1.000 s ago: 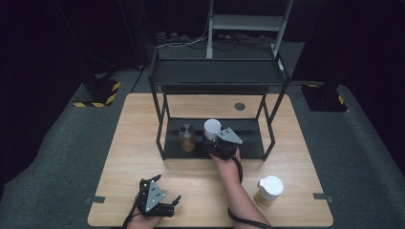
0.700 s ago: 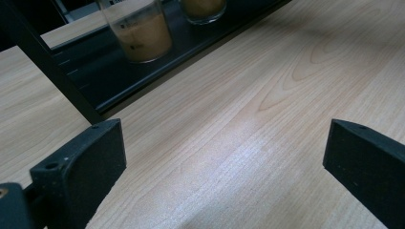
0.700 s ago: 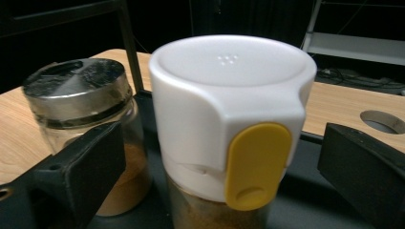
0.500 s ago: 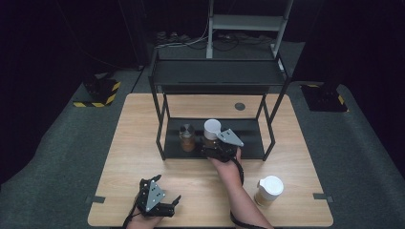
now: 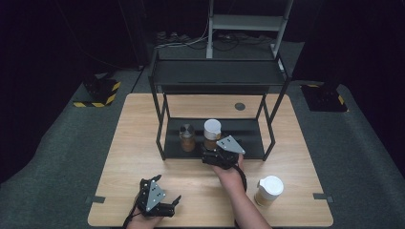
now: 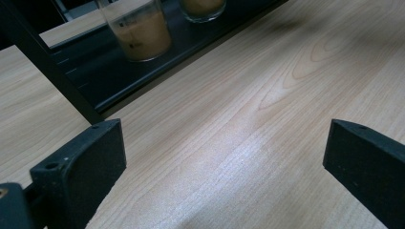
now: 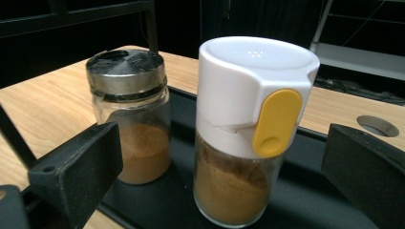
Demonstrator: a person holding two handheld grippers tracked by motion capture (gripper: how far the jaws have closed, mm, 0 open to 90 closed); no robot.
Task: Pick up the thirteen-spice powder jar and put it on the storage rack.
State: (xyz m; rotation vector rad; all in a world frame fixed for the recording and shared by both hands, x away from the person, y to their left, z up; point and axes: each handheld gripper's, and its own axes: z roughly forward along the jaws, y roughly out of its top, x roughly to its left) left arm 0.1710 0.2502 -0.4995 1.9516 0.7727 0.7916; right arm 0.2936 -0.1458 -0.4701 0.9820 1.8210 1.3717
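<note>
A glass jar with a white cap and a yellow tab (image 7: 248,129) stands on the black bottom tray of the rack (image 5: 248,129), holding brown powder. Left of it is a shaker jar with a metal lid (image 7: 131,114), also with brown powder; both jars show in the high view, the white-capped jar (image 5: 212,133) and the metal-lidded jar (image 5: 187,137). My right gripper (image 5: 210,156) sits open just in front of the white-capped jar, its jaws either side of it but short of it. My left gripper (image 5: 168,206) rests open near the table's front left, over bare wood (image 6: 229,143).
A paper cup with a white lid (image 5: 269,190) stands at the front right of the table. The black rack's legs (image 5: 160,129) and upper shelf (image 5: 217,74) frame the jars. A round hole (image 5: 239,106) lies in the tabletop behind the rack.
My right gripper has crept slightly left and closer to the white-capped jar. The left gripper has stayed put.
</note>
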